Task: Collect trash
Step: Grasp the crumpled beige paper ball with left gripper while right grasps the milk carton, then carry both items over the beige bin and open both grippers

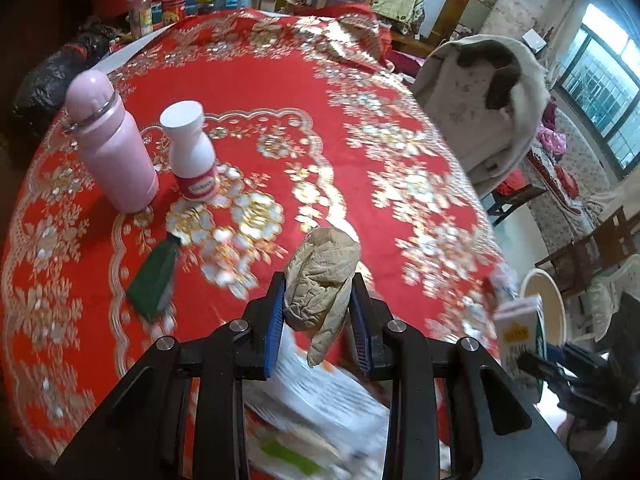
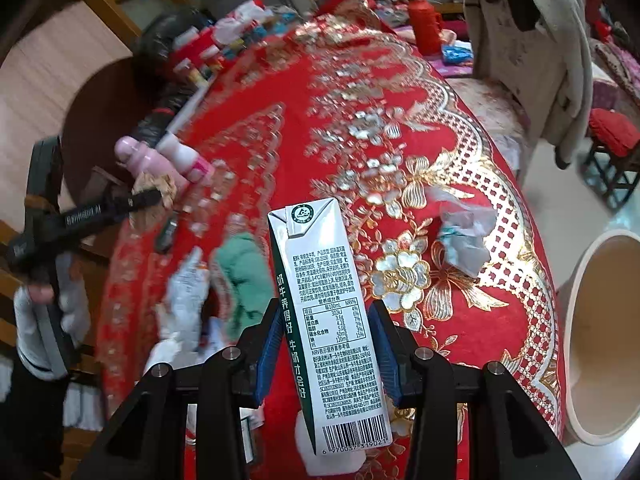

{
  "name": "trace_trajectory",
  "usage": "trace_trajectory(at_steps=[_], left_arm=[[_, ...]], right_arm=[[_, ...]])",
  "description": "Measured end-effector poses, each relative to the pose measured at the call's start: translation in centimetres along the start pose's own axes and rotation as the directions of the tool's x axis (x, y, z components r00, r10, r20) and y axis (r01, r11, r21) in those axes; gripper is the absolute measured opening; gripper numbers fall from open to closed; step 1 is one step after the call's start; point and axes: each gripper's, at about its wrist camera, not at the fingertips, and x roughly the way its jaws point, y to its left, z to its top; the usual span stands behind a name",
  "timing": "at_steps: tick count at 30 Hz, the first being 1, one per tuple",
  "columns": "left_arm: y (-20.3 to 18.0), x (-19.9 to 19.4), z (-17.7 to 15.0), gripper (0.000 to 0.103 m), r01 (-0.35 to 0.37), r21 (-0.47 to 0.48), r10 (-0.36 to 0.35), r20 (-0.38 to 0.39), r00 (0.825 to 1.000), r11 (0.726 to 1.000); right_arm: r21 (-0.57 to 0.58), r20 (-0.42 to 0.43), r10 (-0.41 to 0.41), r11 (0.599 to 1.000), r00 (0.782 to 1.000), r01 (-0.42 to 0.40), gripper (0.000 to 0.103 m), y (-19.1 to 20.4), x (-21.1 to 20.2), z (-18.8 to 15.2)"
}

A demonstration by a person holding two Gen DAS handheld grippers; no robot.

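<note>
My left gripper (image 1: 318,300) is shut on a crumpled brown paper wad (image 1: 322,278), held above the red tablecloth. My right gripper (image 2: 326,324) is shut on a white and green milk carton (image 2: 326,312), held upright over the table's near edge; the carton also shows in the left wrist view (image 1: 518,334). The left gripper with its wad shows in the right wrist view (image 2: 154,188). A cream waste bin (image 2: 600,340) stands on the floor right of the table, also in the left wrist view (image 1: 548,304). A crumpled clear plastic wrapper (image 2: 464,236) lies near the table's right edge.
A pink flask (image 1: 110,144) and a white bottle (image 1: 192,152) stand at left. A dark green packet (image 1: 154,276) lies near them. White and green wrappers (image 2: 224,280) lie near the front. A chair with a coat (image 1: 488,104) is at right. Clutter fills the far edge.
</note>
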Motion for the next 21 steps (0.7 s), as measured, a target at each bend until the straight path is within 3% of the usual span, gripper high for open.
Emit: trace_trajectory(at_steps=[6, 14, 21], left_arm=[[-6.0, -2.3, -2.5, 0.028, 0.028, 0.028, -0.028, 0.001, 1.0, 0.999], [-16.7, -2.4, -4.5, 0.028, 0.124, 0.12, -0.121, -0.032, 0.992, 0.985], [-26.3, -0.6, -5.7, 0.028, 0.186, 0.225, -0.17, -0.088, 0.981, 0.956]], right_arm=[[0.009, 0.037, 0.0, 1.0, 0.999, 0.0, 0.042, -3.5, -4.5, -0.6], [0.112, 0.074, -0.103, 0.989, 0.992, 0.095, 0.042, -12.6, -10.2, -2.0], [0.209, 0.053, -0.191, 0.962, 0.98, 0.176, 0.042, -19.5, -12.6, -3.9]])
